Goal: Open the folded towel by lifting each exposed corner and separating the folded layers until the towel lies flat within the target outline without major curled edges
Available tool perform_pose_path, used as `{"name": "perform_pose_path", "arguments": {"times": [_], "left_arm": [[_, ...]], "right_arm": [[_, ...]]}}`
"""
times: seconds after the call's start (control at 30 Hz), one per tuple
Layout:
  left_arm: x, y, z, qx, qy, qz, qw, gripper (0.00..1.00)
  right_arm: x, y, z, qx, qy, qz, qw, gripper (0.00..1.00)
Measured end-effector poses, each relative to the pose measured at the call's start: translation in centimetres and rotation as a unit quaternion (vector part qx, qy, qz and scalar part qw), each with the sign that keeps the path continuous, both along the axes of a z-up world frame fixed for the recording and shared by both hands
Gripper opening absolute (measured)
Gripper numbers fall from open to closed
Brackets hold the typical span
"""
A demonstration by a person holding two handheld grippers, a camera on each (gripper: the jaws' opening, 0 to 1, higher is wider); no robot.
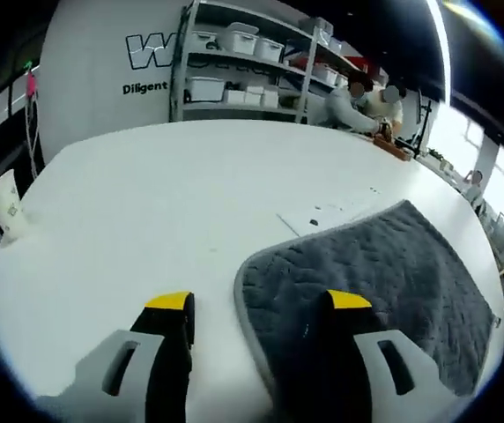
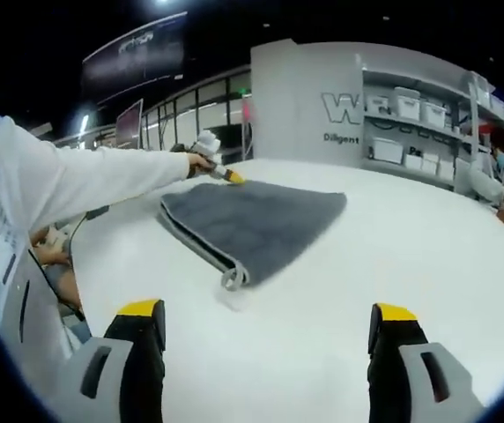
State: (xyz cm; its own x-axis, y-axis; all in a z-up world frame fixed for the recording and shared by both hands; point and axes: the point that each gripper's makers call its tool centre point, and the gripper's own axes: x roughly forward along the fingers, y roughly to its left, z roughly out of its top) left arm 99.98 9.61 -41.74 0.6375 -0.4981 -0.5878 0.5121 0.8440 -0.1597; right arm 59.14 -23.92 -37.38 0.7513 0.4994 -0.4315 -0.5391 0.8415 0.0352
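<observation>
A grey quilted towel (image 1: 384, 273) lies folded on the white table (image 1: 146, 203). Its near rounded corner sits between the jaws of my left gripper (image 1: 259, 304), which is open, with the right jaw over the towel's edge. In the right gripper view the same towel (image 2: 256, 220) lies ahead with its folded layers showing at the near corner. My right gripper (image 2: 267, 310) is open, short of the towel, above bare table. The left gripper (image 2: 215, 166), held by a white-sleeved arm (image 2: 67, 181), is at the towel's far left corner.
Faint marks (image 1: 322, 211) show on the table beyond the towel. A white paper cup (image 1: 5, 207) stands at the table's left edge. Shelves with white bins (image 1: 234, 53) stand behind. People (image 1: 366, 101) work at the table's far end.
</observation>
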Motion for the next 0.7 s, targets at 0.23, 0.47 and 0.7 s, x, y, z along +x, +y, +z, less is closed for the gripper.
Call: {"name": "perform_pose_path", "arguments": {"times": [0.23,0.47,0.7], "left_arm": [[-0.3,-1.0,-0.2,-0.002,-0.012,-0.009,0.9999,0.35],[-0.2,-1.8,-0.2,0.02,-0.035,-0.03,0.9988,0.28],[-0.6,-2.6,-0.1,0.048,-0.063,-0.065,0.9947,0.11]], "right_arm": [[0.1,0.1,-0.1,0.001,0.002,0.001,1.0,0.95],[0.2,0.0,-0.1,0.001,0.003,0.001,1.0,0.95],[0.3,0.1,-0.2,-0.001,0.006,0.004,1.0,0.93]]}}
